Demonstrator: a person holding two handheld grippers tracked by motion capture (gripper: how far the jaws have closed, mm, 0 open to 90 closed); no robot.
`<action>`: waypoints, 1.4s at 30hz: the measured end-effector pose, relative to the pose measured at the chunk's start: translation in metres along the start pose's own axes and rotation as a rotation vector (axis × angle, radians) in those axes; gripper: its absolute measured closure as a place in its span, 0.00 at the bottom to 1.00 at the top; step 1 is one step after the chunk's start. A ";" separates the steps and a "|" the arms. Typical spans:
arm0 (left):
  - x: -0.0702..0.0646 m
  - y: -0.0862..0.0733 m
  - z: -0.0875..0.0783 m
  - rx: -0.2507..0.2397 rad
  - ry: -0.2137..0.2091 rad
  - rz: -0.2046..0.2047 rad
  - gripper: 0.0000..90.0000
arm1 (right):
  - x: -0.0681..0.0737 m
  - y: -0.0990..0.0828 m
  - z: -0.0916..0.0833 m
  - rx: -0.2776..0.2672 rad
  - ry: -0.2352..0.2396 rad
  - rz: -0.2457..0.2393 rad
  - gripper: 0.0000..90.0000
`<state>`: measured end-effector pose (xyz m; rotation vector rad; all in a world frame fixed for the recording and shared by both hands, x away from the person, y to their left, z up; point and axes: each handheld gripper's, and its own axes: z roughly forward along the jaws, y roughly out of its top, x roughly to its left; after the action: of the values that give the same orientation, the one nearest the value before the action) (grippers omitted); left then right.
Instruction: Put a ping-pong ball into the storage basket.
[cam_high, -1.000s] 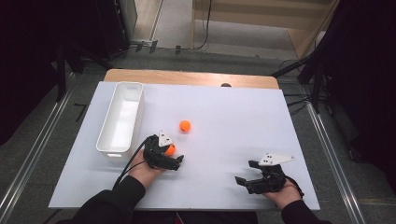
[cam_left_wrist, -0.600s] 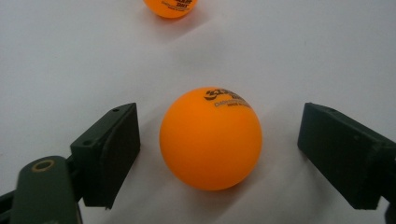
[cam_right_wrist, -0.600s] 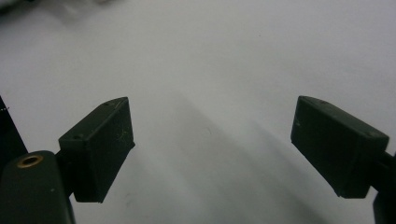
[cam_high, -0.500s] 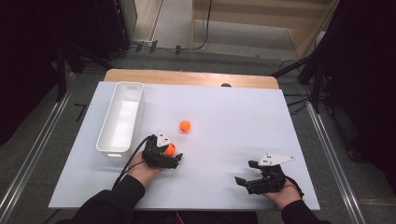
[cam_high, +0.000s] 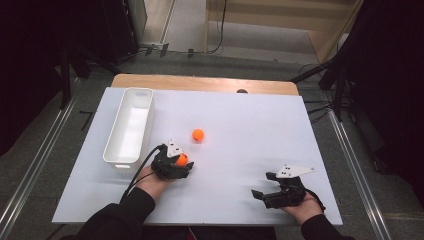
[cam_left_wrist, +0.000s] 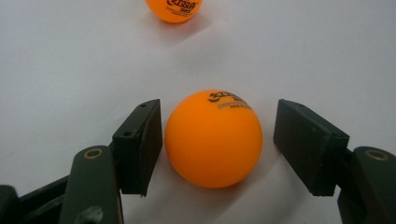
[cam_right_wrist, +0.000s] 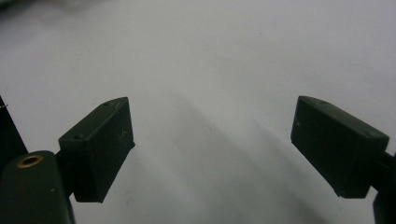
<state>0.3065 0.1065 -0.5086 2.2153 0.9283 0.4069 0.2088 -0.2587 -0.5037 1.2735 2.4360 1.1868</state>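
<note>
Left gripper view: left gripper (cam_left_wrist: 212, 140) lies low, jaws just closing around orange ball (cam_left_wrist: 213, 138), not yet pressing.

A wooden counter (cam_high: 205, 82) covered by a large white sheet (cam_high: 260, 130) carries the things. Toward its left edge lies a long white rectangular plastic tray (cam_high: 129, 127), lengthwise from front to back. Two small orange table-tennis balls rest on the sheet to the tray's right: the far ball (cam_high: 198, 134) near the middle, the near ball (cam_high: 181, 159) closer to the front edge, well apart from the tray.
</note>
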 end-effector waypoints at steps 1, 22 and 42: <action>0.000 0.000 0.000 0.002 0.005 -0.003 0.39 | 0.000 0.000 0.000 0.000 0.000 -0.001 0.13; 0.001 0.002 -0.003 0.012 0.022 -0.019 0.55 | 0.000 0.000 0.000 0.009 0.001 -0.009 0.13; 0.003 0.004 -0.006 -0.012 -0.013 -0.041 0.56 | 0.001 0.000 0.001 0.015 0.004 -0.004 0.13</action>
<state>0.3077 0.1096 -0.5019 2.1821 0.9603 0.3770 0.2083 -0.2577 -0.5042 1.2706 2.4537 1.1740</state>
